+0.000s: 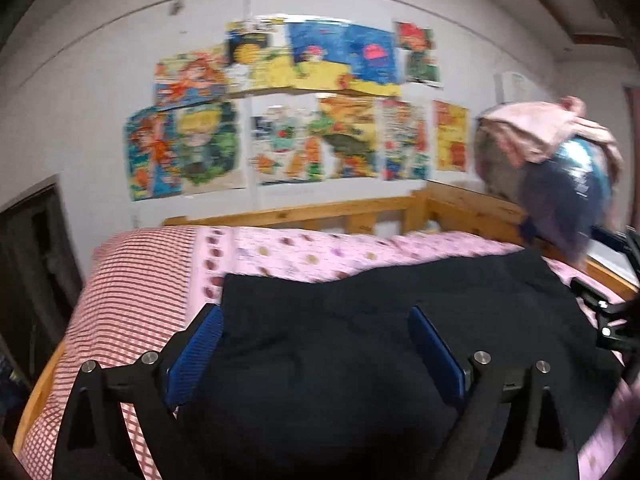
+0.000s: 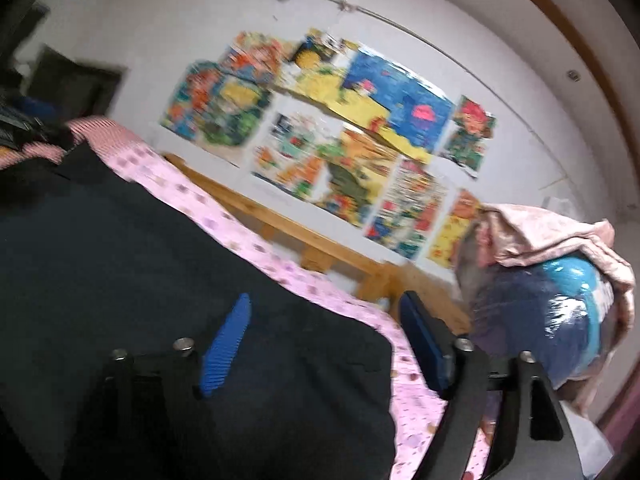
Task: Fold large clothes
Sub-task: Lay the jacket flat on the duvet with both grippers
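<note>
Both claws, left claw (image 1: 316, 344) and right claw (image 2: 324, 344), hang spread wide above the black garment (image 1: 360, 320), gripping nothing.

1. Premises: a bedroom in a home.
2. Evidence: wooden bed frame (image 1: 360, 216) with pink patterned sheet (image 1: 320, 256); colourful drawings (image 1: 288, 104) taped to the white wall (image 1: 80, 92).

Your black garment (image 1: 360, 340) runs off the lower picture edge; motion blur smears the wall posters (image 1: 280, 112), and the bed (image 1: 132, 280) is cropped left.
</note>
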Action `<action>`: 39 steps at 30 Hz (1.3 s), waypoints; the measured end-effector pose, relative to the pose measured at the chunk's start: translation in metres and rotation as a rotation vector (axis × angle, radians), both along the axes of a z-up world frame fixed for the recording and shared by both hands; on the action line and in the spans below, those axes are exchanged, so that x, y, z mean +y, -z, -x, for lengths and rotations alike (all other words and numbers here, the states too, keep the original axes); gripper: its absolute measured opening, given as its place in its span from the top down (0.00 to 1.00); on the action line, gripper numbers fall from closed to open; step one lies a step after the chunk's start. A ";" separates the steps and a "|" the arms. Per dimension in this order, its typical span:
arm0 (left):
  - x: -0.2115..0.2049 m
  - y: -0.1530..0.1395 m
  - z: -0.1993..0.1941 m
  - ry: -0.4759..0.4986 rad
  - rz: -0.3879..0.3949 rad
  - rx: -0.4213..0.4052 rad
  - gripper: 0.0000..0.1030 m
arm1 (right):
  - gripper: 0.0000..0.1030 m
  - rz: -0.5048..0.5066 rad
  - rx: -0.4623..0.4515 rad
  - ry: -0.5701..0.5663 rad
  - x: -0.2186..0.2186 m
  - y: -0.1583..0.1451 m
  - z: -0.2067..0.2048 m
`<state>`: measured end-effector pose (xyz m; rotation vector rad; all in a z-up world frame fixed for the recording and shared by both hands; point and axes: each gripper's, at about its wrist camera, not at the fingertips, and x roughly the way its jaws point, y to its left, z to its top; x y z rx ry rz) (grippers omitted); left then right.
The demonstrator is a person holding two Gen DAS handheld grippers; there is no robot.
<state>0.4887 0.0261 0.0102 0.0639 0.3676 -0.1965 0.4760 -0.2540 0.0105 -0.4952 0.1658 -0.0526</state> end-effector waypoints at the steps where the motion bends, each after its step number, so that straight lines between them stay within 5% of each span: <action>1: -0.002 0.002 0.004 0.037 -0.001 0.014 0.09 | 0.20 -0.004 0.010 -0.025 0.001 -0.002 0.009; 6: -0.021 0.021 0.000 0.170 -0.027 0.113 0.09 | 0.18 -0.111 0.185 -0.192 0.000 0.006 0.028; 12: -0.037 0.045 -0.039 0.148 -0.047 0.216 0.09 | 0.19 -0.247 0.314 -0.246 -0.009 0.039 0.003; 19: -0.031 0.052 -0.084 0.039 0.007 0.259 0.05 | 0.18 -0.305 0.366 -0.194 -0.016 0.065 -0.040; 26: -0.008 0.058 -0.114 -0.082 0.070 0.312 0.02 | 0.19 -0.278 0.363 -0.058 -0.024 0.061 -0.074; 30: -0.009 0.071 -0.121 -0.075 0.075 0.352 0.00 | 0.18 -0.268 0.355 0.061 -0.044 0.059 -0.094; 39: -0.010 0.090 -0.133 -0.067 0.066 0.396 0.00 | 0.11 -0.371 0.451 0.060 -0.055 0.092 -0.119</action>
